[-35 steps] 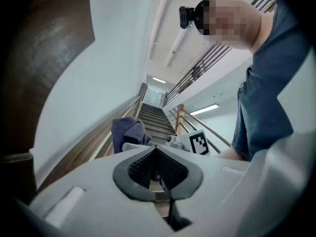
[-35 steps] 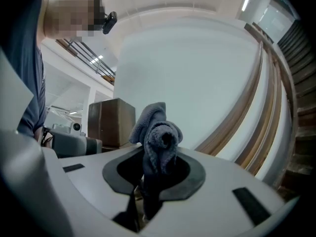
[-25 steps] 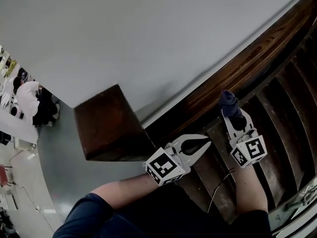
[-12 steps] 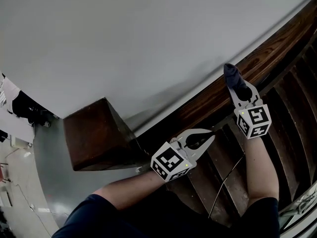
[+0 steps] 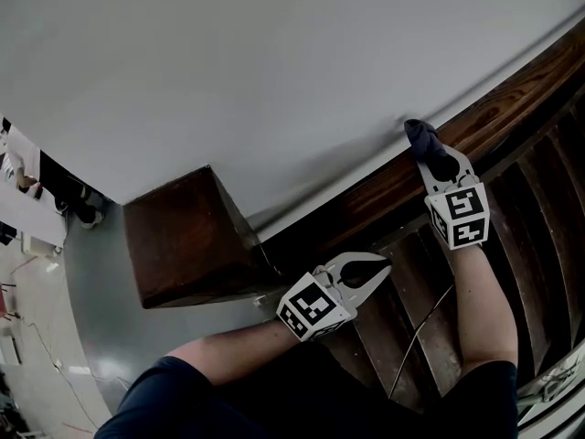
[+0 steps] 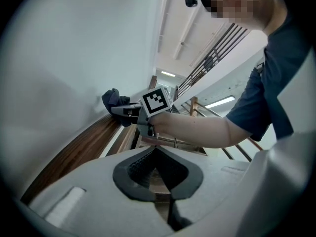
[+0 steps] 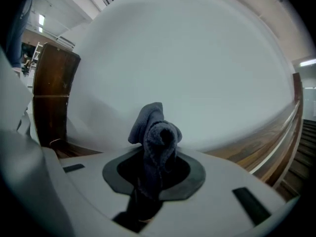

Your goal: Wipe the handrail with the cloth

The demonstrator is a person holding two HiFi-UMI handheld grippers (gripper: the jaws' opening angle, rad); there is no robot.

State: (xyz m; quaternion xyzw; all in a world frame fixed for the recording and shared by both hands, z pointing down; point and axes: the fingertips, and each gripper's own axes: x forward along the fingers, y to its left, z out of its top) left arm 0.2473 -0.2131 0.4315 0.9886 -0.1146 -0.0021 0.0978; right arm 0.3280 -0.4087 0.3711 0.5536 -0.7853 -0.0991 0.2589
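A dark wooden handrail (image 5: 498,117) runs diagonally along the white wall, also in the left gripper view (image 6: 74,149) and right gripper view (image 7: 269,142). My right gripper (image 5: 430,158) is shut on a dark blue cloth (image 5: 422,138), whose bunched end rests on the rail's top by the wall. The cloth (image 7: 155,132) sticks up between the jaws in the right gripper view, and in the left gripper view the cloth (image 6: 112,100) shows at the rail. My left gripper (image 5: 382,265) hangs lower, over the stair treads, shut with nothing in it.
A square dark wooden newel post (image 5: 187,236) stands at the rail's lower end. Wooden stair treads (image 5: 539,208) lie to the right of the rail. The white wall (image 5: 274,71) borders the rail's far side. A cable (image 5: 416,337) trails down.
My right gripper has carried the cloth up along the rail, from near the treads to the rail's top by the wall. The left gripper stayed about where it was.
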